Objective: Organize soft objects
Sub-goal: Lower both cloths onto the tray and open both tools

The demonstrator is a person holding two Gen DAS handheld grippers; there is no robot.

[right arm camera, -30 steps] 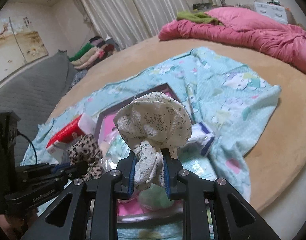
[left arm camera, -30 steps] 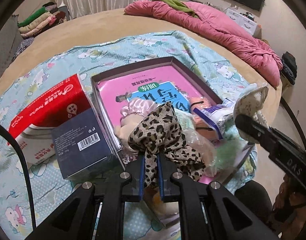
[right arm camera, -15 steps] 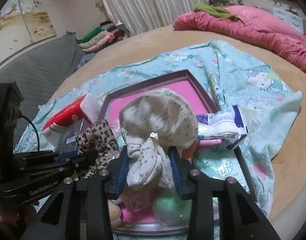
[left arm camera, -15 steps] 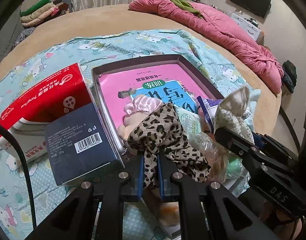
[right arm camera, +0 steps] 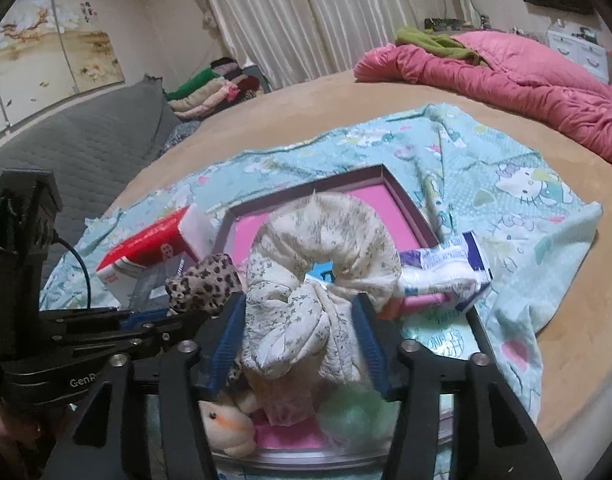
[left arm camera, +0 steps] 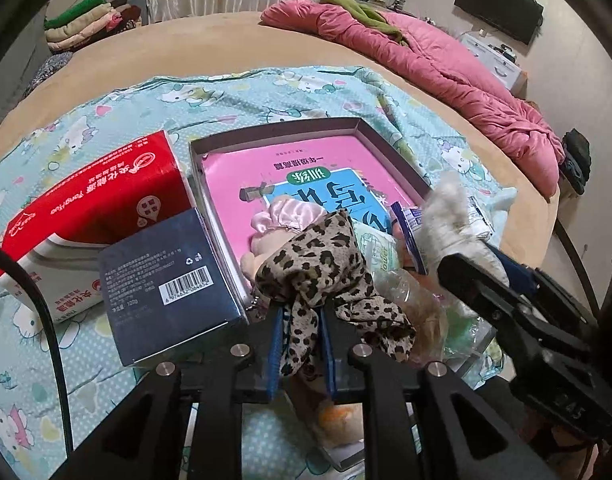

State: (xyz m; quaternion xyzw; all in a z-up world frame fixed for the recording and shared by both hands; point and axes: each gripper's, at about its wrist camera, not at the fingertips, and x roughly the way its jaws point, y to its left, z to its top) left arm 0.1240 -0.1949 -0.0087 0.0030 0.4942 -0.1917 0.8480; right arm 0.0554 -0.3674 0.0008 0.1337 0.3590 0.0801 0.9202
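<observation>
A shallow purple-rimmed tray (left arm camera: 274, 136) with a pink bottom lies on a teal cartoon blanket (left arm camera: 266, 96). Its near end holds a pile of soft things: a pink satin scrunchie (left arm camera: 290, 216), a plush toy (right arm camera: 230, 424) and a green fluffy ball (right arm camera: 354, 412). My left gripper (left arm camera: 301, 314) pinches the tail of a leopard-print scrunchie (left arm camera: 318, 268) over that pile, and its jaws are opening. My right gripper (right arm camera: 298, 320) is opening too. A cream floral scrunchie (right arm camera: 326, 248) sits loose between its spread pads, resting on the pile.
A red tissue box (left arm camera: 98, 196) and a dark blue box (left arm camera: 166, 276) stand against the tray's left side. A blue-and-white tissue pack (right arm camera: 446, 276) lies on the tray's right rim. A pink quilt (left arm camera: 446, 68) lies across the far side of the bed, with folded clothes (left arm camera: 86, 20) beyond.
The right jaws have spread off the floral scrunchie, which has sunk onto the pile. The right gripper has come in over the tray beside the left one. The left jaws have parted slightly.
</observation>
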